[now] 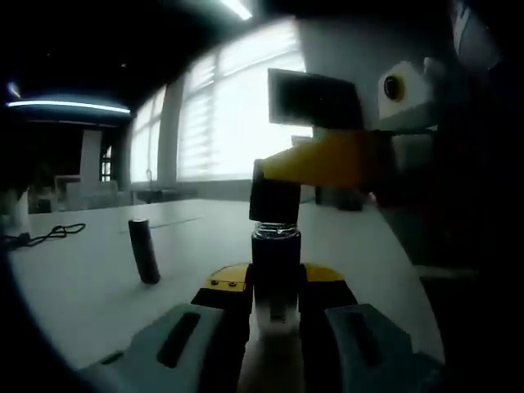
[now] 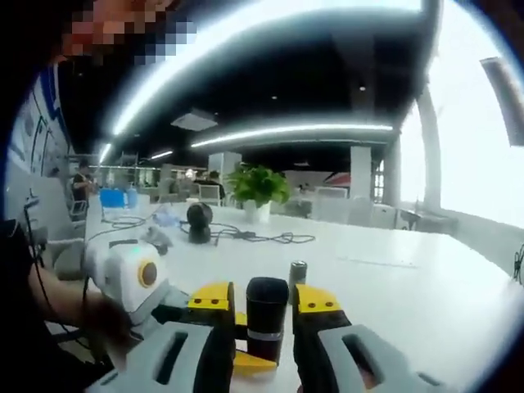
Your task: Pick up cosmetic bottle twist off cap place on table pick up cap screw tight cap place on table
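My left gripper (image 1: 276,285) is shut on the dark body of the cosmetic bottle (image 1: 276,260), holding it upright above the white table (image 1: 90,286). The bottle's silver threaded neck (image 1: 276,231) is bare. Directly on top of it sits the black cap (image 1: 273,199), gripped by my right gripper (image 1: 278,178), which reaches in from the right with yellow jaws. I cannot tell whether the cap still bites the threads. In the right gripper view my right gripper (image 2: 267,307) is shut on the cap (image 2: 267,304), and the left gripper (image 2: 246,361) comes in low from the left.
A second dark cylinder (image 1: 145,250) stands on the table to the left, also seen as a cylinder (image 2: 297,273) behind the cap. A black cable (image 1: 49,235) lies at the far left. Farther off are a potted plant (image 2: 258,188), a round black object (image 2: 199,222) and cables (image 2: 262,237).
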Demonstrator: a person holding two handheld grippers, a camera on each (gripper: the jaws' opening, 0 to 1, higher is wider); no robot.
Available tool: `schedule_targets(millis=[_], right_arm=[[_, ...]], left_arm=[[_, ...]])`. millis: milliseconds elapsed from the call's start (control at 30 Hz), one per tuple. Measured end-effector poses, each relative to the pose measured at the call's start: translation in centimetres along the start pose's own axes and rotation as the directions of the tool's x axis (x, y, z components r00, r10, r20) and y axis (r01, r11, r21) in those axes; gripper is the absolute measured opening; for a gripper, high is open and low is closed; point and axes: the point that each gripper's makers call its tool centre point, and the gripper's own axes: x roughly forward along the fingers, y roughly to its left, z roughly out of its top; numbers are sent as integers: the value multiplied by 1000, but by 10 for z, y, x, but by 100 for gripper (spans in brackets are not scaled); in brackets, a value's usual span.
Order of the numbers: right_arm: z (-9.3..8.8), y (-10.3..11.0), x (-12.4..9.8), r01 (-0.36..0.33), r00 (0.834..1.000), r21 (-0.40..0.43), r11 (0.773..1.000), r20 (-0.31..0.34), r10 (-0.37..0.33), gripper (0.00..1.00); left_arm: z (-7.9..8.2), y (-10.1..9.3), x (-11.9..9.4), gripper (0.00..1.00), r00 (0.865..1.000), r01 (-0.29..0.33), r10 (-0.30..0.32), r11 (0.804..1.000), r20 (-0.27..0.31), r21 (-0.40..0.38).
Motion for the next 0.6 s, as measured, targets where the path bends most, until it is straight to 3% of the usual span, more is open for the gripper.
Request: schedule_targets(millis=[133,233,300,433,600], right_arm=[[2,1,-1,-24,1000,2,1000,18,24,24],[11,5,-1,-85,994,-36,996,59,87,28],[17,5,-3,-133,987,-1,991,89,133,29],[33,-1,-11,-283,948,31,959,160,275,30],[28,-10,-15,-410,903,30,912,154,401,34]], left_arm=[[0,0,0,12,1000,1,-1,1000,0,0],[0,0,0,12,1000,3,-3,1000,0,-3],[0,0,0,12,1000,6,-6,1000,0,-6],[0,-4,-1,12,999,44,-44,999,1,-22],[0,-6,-1,12,998,60,-60,998,3,-27]])
